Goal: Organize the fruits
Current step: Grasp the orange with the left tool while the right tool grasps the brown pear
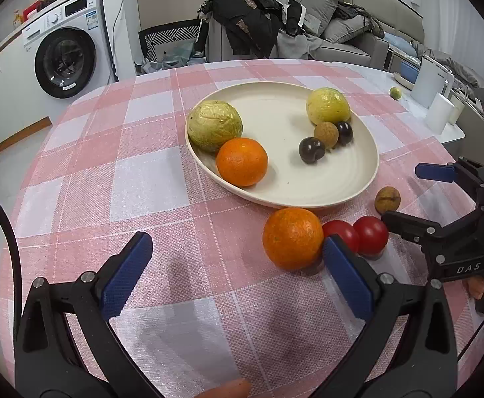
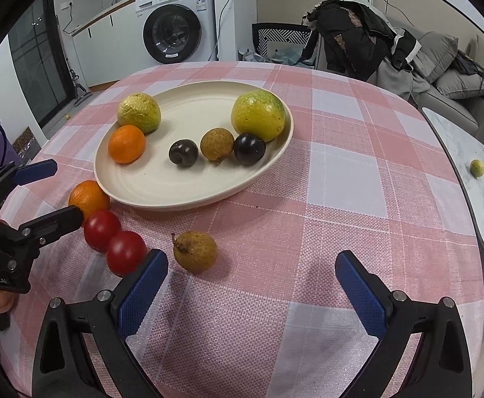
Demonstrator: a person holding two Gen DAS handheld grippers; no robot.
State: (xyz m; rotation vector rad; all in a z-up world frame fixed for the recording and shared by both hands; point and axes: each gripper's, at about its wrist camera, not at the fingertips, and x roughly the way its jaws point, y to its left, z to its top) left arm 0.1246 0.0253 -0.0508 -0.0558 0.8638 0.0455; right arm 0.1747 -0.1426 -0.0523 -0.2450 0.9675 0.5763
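- The left gripper [image 1: 238,265] is wide open and holds nothing; it hovers low over the worktop [image 1: 142,172], which carries a pink checked cloth.
- The right gripper [image 2: 252,282] is also wide open and empty.
- The cream plate [image 2: 162,185] holds 6 fruits: 2 yellow-green fruits [image 2: 258,114], 1 small orange [image 2: 126,143], 2 dark plums [image 2: 183,153] and 1 brown longan [image 2: 217,143].
- Outside the plate, a second orange [image 1: 292,238] lies on the cloth just beside the rim, near the left gripper's right finger.
- 2 red tomatoes [image 1: 370,234] touch each other next to this orange.
- A loose longan [image 2: 195,251] lies on the cloth in front of the right gripper, near its left finger.
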